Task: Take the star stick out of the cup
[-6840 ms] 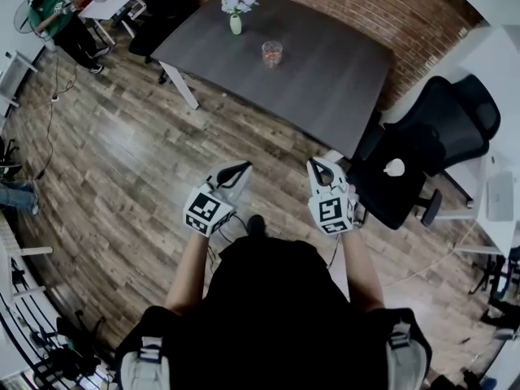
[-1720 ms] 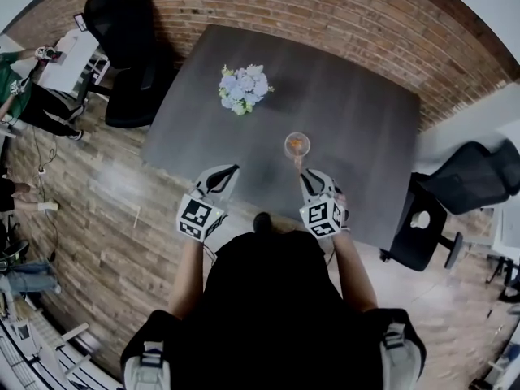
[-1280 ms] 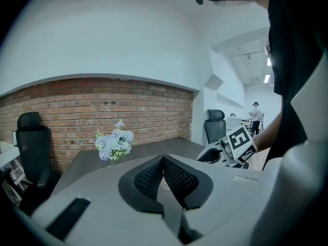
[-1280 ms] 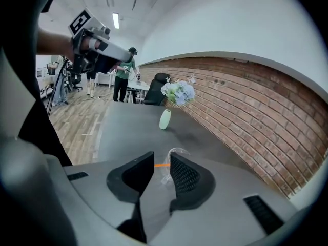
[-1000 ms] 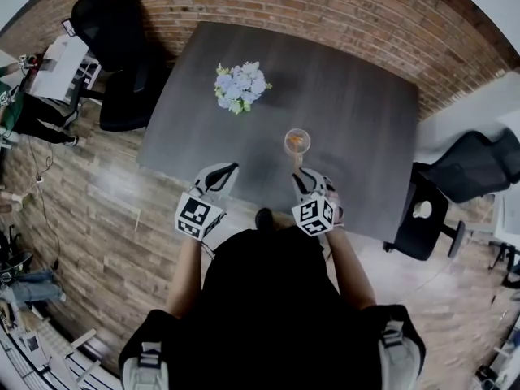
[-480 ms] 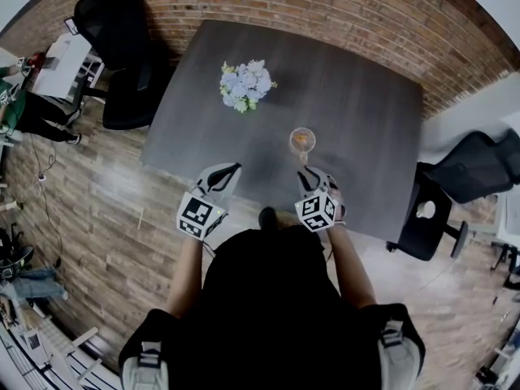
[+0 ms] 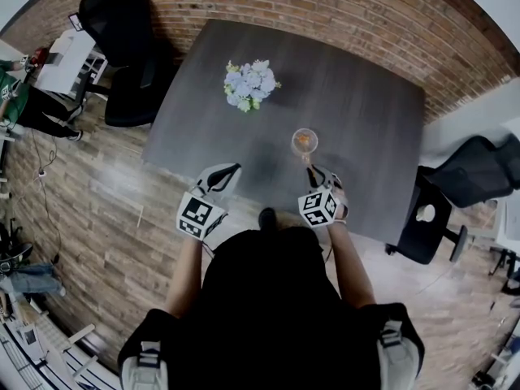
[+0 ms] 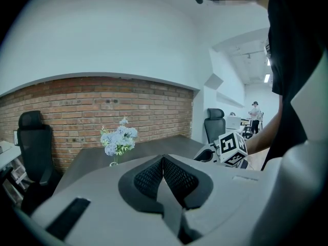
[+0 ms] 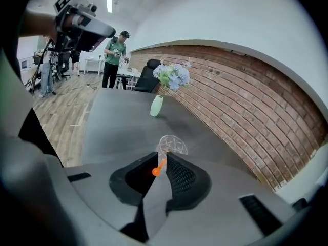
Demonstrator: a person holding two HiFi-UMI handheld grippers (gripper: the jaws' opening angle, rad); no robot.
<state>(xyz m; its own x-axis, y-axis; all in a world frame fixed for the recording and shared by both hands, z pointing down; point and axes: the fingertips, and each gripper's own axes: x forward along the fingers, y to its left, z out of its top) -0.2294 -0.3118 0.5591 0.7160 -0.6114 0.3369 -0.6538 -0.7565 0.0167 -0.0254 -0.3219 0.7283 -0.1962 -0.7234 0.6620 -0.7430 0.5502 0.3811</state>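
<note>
Star stick [image 9: 158, 168]: orange; its round end sits between the right gripper's jaws and the shaft slants up into the cup; we cannot make out a star shape, and the head view gives only an orange blur inside the glass
Cup [image 9: 173, 144]: clear glass, upright on the table, just beyond the right jaw tips, which hide its base from us
Right gripper [image 9: 160, 157]: jaws drawn to a narrow gap, closed on the stick's round end
Left gripper [image 8: 163, 159]: jaws pressed together, nothing between them; held at the table's near edge, well apart from the cup
Table [image 7: 366, 128]: dark grey; we lose part of its near edge behind the wearer's body
Vase of flowers [image 7: 250, 85]: pale blooms, well apart from the cup; from overhead the blooms cover the vase
Office chair [image 7: 122, 31]: black, at the table's far left corner
</note>
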